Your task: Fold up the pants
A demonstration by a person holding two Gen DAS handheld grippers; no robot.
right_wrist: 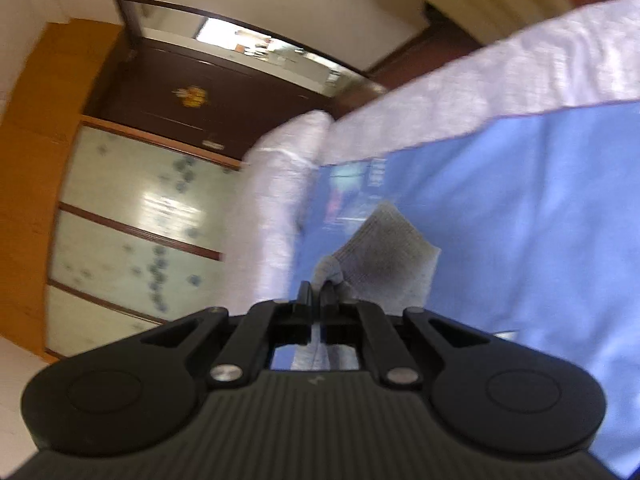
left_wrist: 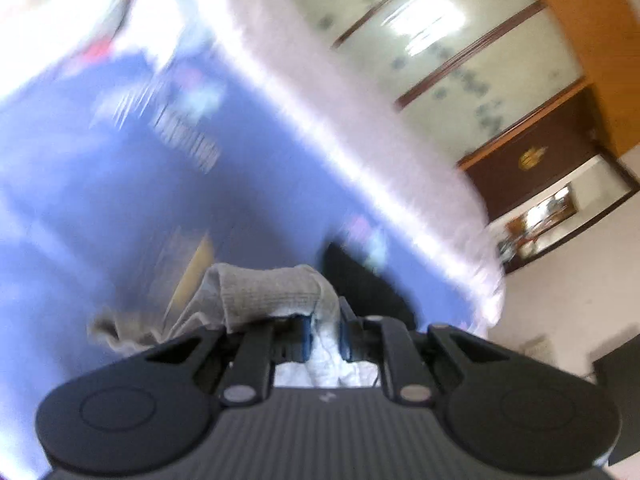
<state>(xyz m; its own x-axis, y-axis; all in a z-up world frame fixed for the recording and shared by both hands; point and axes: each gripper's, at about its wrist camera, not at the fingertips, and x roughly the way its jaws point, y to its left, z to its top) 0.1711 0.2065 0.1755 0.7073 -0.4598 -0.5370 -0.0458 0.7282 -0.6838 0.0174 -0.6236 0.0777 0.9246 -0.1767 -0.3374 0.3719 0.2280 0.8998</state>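
Between left tongs [left_wrist: 324,334]: clamped on grey knit pants [left_wrist: 268,292], fabric bunched.
Right tongs [right_wrist: 318,300]: pinched shut on the pants' ribbed edge [right_wrist: 384,256].
Pants: lifted over blue bed sheet [right_wrist: 540,220].
Handling: likely light, soft, floppy; best gripped at hem or waistband corners.

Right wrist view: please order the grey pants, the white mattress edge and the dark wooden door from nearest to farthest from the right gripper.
1. Grey pants: pinched in the right gripper, just ahead.
2. White mattress edge: left of the fingers, further out.
3. Dark wooden door: upper left, across the room.
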